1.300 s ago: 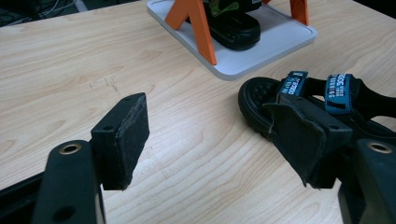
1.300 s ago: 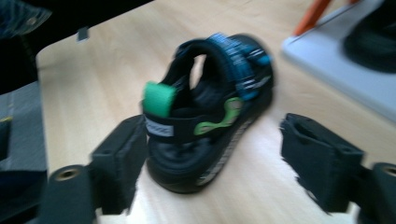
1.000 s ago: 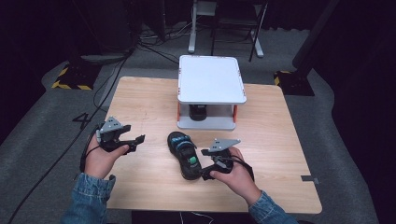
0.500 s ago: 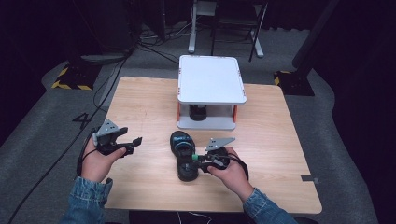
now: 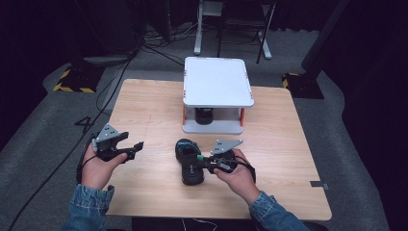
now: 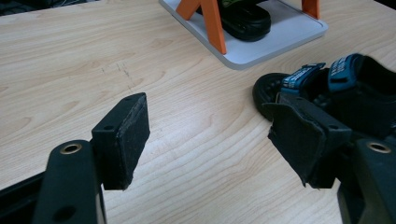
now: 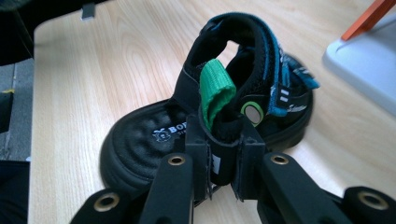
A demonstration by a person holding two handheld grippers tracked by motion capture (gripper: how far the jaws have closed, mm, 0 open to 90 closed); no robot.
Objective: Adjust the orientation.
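A black sandal [image 5: 188,161] with blue straps lies on the wooden table [image 5: 154,106] in front of the rack. In the right gripper view its sole [image 7: 144,135] and green pull loop [image 7: 215,88] are close up. My right gripper [image 5: 196,163] is shut on the sandal's black heel strap, just below the green loop [image 7: 224,140]. My left gripper [image 5: 137,147] hovers open over the table's left side, with nothing between its pads [image 6: 210,135]. From there the sandal [image 6: 345,79] lies to the right, partly behind one pad.
A white two-level rack [image 5: 219,82] with orange legs stands at the back middle. A second black shoe [image 5: 204,115] sits on its lower shelf [image 6: 280,37]. The rack's corner [image 7: 369,51] is close to the held sandal. Bare wood lies at left and front.
The right hand has shifted slightly left at the sandal, and the sandal has moved a little toward the person. The left gripper has drifted slightly left, still open.
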